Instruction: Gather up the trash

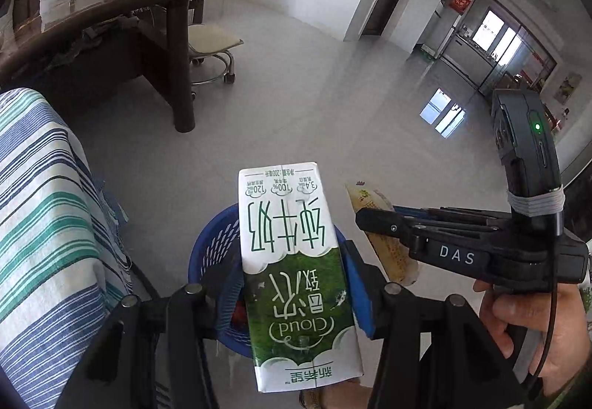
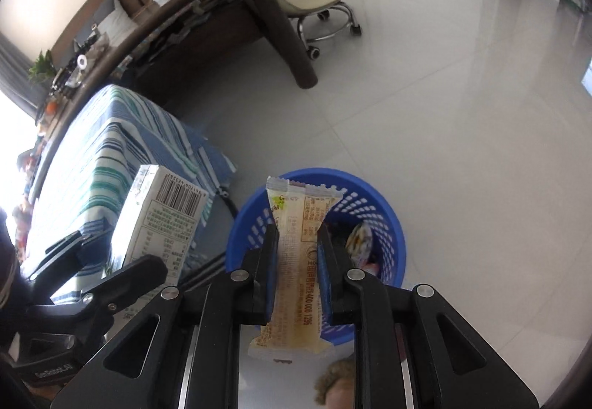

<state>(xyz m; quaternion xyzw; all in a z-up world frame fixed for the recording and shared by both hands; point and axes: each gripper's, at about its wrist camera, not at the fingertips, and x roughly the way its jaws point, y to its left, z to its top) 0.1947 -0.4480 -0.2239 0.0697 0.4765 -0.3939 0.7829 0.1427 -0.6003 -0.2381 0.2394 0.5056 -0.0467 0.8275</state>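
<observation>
My left gripper (image 1: 296, 283) is shut on a green and white milk carton (image 1: 296, 272) and holds it above a blue plastic basket (image 1: 214, 253). The carton also shows in the right wrist view (image 2: 159, 224), at the left. My right gripper (image 2: 298, 261) is shut on a pale yellow snack wrapper (image 2: 296, 261) and holds it over the blue basket (image 2: 388, 224), which has some wrappers (image 2: 359, 242) inside. The right gripper (image 1: 373, 220) with the wrapper (image 1: 388, 250) also shows at the right of the left wrist view.
A striped blue, green and white cloth covers a seat (image 1: 44, 205) just left of the basket, also in the right wrist view (image 2: 111, 150). A dark wooden desk (image 1: 111, 24) and a cream swivel stool (image 1: 211, 42) stand farther back on the grey tiled floor (image 2: 444, 113).
</observation>
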